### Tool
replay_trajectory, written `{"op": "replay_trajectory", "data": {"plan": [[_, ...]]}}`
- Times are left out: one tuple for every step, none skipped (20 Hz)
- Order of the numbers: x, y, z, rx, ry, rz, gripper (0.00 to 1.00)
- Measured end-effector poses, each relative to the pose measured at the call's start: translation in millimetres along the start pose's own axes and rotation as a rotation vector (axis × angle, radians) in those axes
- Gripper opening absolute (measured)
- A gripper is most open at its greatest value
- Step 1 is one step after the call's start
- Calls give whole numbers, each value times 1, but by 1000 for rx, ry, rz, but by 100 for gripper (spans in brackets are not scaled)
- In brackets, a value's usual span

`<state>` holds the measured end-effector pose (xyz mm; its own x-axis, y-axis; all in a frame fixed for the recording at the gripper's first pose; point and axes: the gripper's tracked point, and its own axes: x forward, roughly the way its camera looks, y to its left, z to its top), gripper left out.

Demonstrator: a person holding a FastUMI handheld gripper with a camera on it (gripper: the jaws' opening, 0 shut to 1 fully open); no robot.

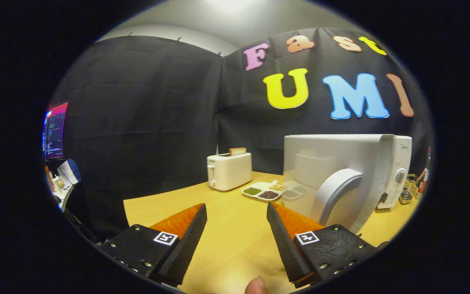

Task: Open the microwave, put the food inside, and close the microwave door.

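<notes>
Toaster: at the table's far side, untouched.
Food tray: on table, beside microwave, not yet loaded.
My gripper: released, empty.
Microwave: door swung open; loading and closing remain.

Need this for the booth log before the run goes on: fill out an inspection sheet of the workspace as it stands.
Surface: wooden table, bare between the fingers.
Job's things: microwave, door swung open toward the gripper, handle just beyond the right finger; divided food tray beside it.
Clutter: toaster with a slice of bread; wire rack behind the microwave.
Grippers: gripper open, holding nothing; fingertip beneath.
Cables: nothing seen.
Surroundings: black cloth wall, monitor.
</notes>
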<state>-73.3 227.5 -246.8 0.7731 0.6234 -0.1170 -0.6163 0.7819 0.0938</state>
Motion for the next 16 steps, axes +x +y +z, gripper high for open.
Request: {"op": "replay_trajectory", "data": {"plan": [[1,-14,-1,11,12,-23,89],[2,-31,-2,25,20,-51,90],[4,-46,-1,33,22,-80,90],[5,-62,0,40,22,-111,90],[7,-76,2,47,18,-140,90],[9,-91,1,48,19,-175,90],[13,-107,0,46,24,-212,90],[15,-123,-2,50,31,-250,90],[17,-135,-3,63,34,-278,90],[21,-148,-1,75,30,-304,90],[24,-159,0,80,27,-328,90],[27,-171,2,78,26,-354,90],[30,-180,5,78,28,-379,90],[35,-193,8,84,24,-403,90],[39,-201,12,93,18,-417,90],[45,-208,16,98,9,-429,90]]}}
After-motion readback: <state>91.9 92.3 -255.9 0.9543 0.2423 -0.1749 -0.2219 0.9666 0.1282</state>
